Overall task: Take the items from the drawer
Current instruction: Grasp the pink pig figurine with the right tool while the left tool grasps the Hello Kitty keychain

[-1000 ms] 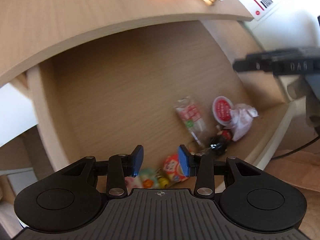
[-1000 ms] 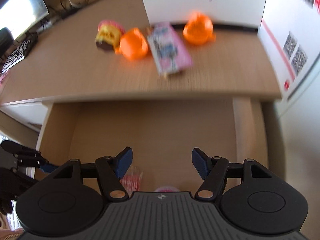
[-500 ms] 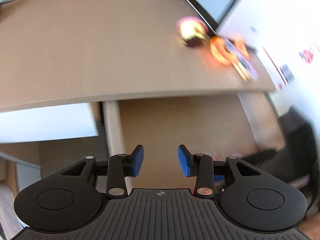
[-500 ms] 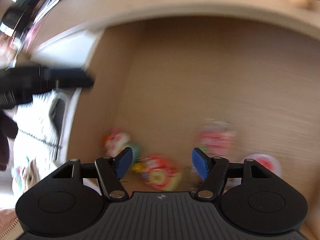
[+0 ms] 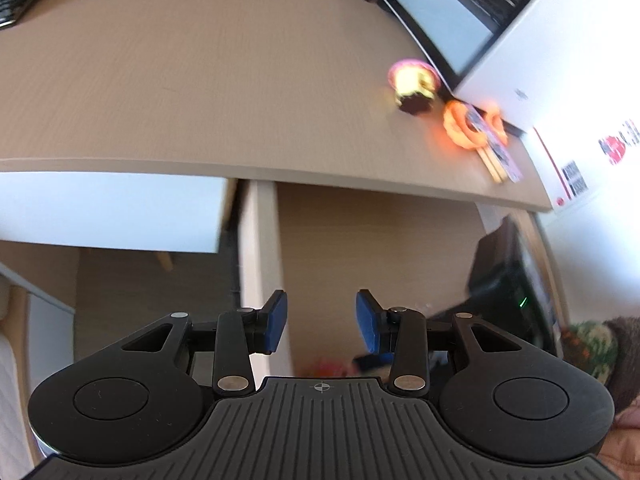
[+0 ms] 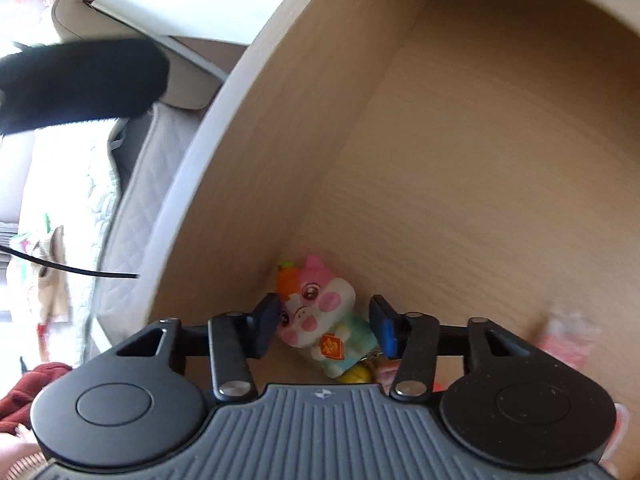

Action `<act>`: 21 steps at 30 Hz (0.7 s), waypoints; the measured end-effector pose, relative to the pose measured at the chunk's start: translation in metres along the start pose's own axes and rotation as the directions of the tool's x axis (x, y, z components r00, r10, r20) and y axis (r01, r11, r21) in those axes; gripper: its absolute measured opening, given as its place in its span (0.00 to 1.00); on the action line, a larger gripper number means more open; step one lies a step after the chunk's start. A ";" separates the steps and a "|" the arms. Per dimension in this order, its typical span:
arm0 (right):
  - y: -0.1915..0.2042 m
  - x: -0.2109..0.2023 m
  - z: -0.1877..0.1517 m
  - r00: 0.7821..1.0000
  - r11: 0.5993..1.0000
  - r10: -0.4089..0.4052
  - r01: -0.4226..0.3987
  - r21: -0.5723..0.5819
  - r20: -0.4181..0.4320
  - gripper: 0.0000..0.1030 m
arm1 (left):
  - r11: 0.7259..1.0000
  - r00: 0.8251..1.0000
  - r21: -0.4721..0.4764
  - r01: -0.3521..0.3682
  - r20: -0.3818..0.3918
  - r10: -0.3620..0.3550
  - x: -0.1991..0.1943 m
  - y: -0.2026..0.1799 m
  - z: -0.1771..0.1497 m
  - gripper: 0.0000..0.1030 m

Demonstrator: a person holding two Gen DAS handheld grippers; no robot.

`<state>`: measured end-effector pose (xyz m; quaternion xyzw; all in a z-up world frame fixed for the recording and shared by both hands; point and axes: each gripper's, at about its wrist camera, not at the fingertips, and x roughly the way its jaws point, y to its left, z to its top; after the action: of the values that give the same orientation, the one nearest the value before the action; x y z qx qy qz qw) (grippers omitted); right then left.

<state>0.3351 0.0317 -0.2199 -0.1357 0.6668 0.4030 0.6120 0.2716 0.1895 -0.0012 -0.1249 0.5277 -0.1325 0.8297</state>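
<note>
Pig toy (image 6: 320, 320) lies between the parted right hand-held gripper (image 6: 325, 326) fingers.

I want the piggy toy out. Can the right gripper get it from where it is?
Probably yes. The right gripper is open, and the piggy toy lies in the drawer corner between its fingers, with nothing covering it.

Pig toy (image 6: 320, 316) lies in the wooden drawer (image 6: 460, 184) corner.

L cam high over desk (image 5: 200, 80); R cam close inside drawer (image 6: 480, 160); both see drawer.
</note>
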 end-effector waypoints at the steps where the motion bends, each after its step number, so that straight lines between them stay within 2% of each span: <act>1: -0.007 -0.006 -0.003 1.000 1.000 -0.017 0.017 0.013 0.013 0.39 | 1.000 1.000 0.015 0.012 -0.017 -0.012 0.007 -0.007 0.000 0.40; 4: -0.038 -0.027 -0.017 0.995 0.994 -0.061 0.054 0.092 0.073 0.39 | 0.995 0.992 0.070 0.070 -0.106 -0.063 0.027 -0.025 -0.001 0.40; 8: -0.086 -0.056 -0.039 0.971 0.961 -0.185 0.147 0.233 0.151 0.39 | 0.980 0.963 0.139 0.139 -0.249 -0.102 0.062 -0.053 -0.006 0.40; 12: -0.125 -0.083 -0.062 0.948 0.919 -0.216 0.116 0.378 0.233 0.39 | 0.968 0.934 0.179 0.175 -0.340 -0.106 0.092 -0.076 -0.010 0.40; 16: -0.147 -0.101 -0.081 0.911 0.875 -0.287 0.122 0.469 0.297 0.39 | 0.963 0.907 0.177 0.205 -0.404 -0.119 0.120 -0.098 -0.010 0.40; 18: -0.153 -0.108 -0.088 0.899 0.861 -0.311 0.129 0.492 0.308 0.39 | 0.962 0.889 0.166 0.216 -0.442 -0.124 0.135 -0.109 -0.009 0.40; 21: -0.156 -0.120 -0.099 0.885 0.854 -0.325 0.123 0.506 0.333 0.39 | 0.979 0.847 0.098 0.179 -0.522 -0.103 0.159 -0.120 -0.018 0.40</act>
<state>0.3959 -0.1755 -0.1746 0.0252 0.5809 0.1723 0.7951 0.3101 0.0205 -0.1012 -0.0639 0.7085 -0.2593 0.6533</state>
